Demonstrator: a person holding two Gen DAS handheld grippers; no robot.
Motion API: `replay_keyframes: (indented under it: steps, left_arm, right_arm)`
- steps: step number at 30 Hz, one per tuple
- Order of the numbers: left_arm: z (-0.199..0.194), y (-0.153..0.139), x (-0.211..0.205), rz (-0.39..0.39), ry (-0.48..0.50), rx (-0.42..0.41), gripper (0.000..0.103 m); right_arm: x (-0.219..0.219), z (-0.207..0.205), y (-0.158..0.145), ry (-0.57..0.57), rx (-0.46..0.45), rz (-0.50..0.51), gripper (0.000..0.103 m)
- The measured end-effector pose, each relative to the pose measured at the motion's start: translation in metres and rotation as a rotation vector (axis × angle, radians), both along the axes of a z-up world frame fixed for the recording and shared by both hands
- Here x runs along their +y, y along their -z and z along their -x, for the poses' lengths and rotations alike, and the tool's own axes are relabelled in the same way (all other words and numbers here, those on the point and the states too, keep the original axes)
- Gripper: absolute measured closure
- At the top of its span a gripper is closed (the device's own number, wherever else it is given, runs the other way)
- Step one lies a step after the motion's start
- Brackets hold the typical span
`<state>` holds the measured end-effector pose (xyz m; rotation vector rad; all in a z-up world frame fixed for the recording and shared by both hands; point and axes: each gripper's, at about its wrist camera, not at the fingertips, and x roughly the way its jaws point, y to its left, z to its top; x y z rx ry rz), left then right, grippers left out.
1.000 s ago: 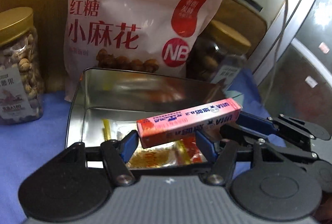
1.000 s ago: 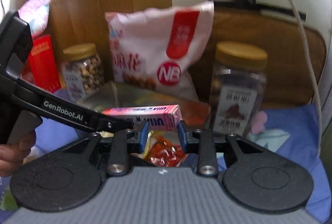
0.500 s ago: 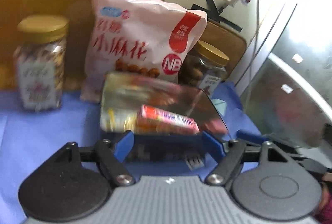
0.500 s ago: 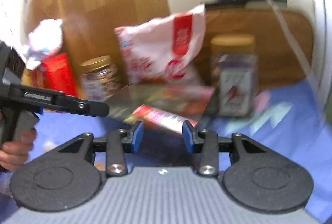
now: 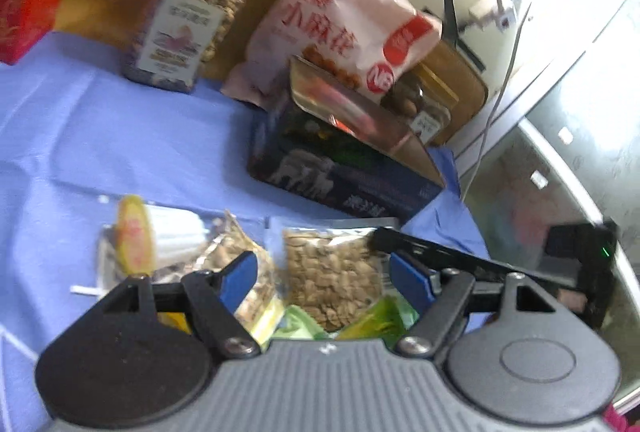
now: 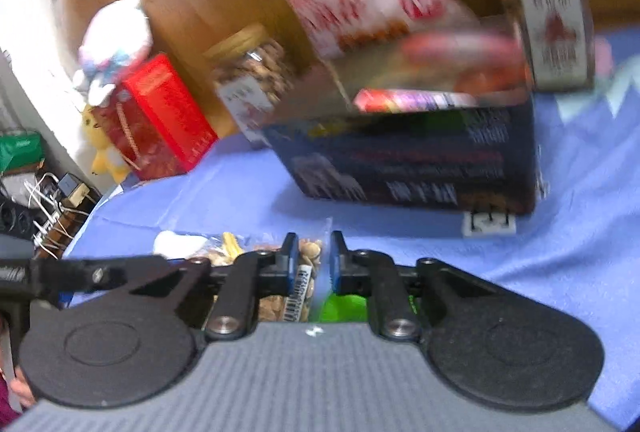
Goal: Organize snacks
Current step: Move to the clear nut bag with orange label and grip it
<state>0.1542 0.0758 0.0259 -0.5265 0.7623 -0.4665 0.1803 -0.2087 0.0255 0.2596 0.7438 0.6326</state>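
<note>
Our left gripper [image 5: 320,272] stands with its blue fingers well apart and nothing pressed between them, hanging over the loose snack packets at the lower middle of its frame. Straight ahead of it lies the clear seed packet [image 5: 332,272], its long axis running away from us toward the tin, roughly in line with the fingers. To its left sits a foil nut packet [image 5: 244,264], and further left a yellow-labelled packet [image 5: 134,232]. The open tin [image 5: 344,160] stands up-frame, right of centre on the blue cloth [image 5: 120,136], with a pink candy box [image 6: 416,100] inside it, as the right wrist view shows. Our right gripper [image 6: 314,264] is clenched down to a narrow gap, low at centre frame, near the same pile; whether it pinches a packet edge we cannot tell through the blur. We judge the left hand the better placed for the seed packet.
</note>
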Motion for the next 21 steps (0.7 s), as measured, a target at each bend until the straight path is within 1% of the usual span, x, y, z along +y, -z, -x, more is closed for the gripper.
replay_keyframes:
  steps: [3, 6, 7, 10, 13, 15, 16, 21]
  left_arm:
    - [0.014, -0.003, 0.017, 0.051, -0.014, -0.016, 0.028]
    - [0.030, -0.004, 0.032, 0.094, -0.020, -0.030, 0.028]
    - [0.036, -0.004, 0.036, 0.104, -0.020, -0.034, 0.028]
    - [0.056, -0.002, 0.048, 0.127, -0.017, -0.040, 0.028]
    - [0.071, 0.003, 0.058, 0.123, -0.039, -0.031, 0.028]
    - [0.079, 0.007, 0.064, 0.133, -0.048, -0.021, 0.028]
    - [0.081, 0.009, 0.067, 0.132, -0.056, -0.017, 0.028]
    - [0.084, 0.018, 0.072, 0.123, -0.067, 0.011, 0.028]
  right_arm:
    - [0.016, 0.030, -0.026, -0.030, -0.167, 0.057, 0.093]
    - [0.040, 0.074, -0.044, -0.103, -0.352, 0.138, 0.094]
    - [0.049, 0.091, -0.046, -0.134, -0.416, 0.180, 0.094]
    - [0.076, 0.131, -0.038, -0.256, -0.549, 0.281, 0.093]
    - [0.095, 0.154, -0.023, -0.350, -0.586, 0.341, 0.083]
    - [0.104, 0.154, -0.010, -0.406, -0.556, 0.347, 0.066]
    - [0.104, 0.153, -0.005, -0.422, -0.522, 0.329, 0.063]
    - [0.087, 0.148, -0.002, -0.426, -0.398, 0.242, 0.063]
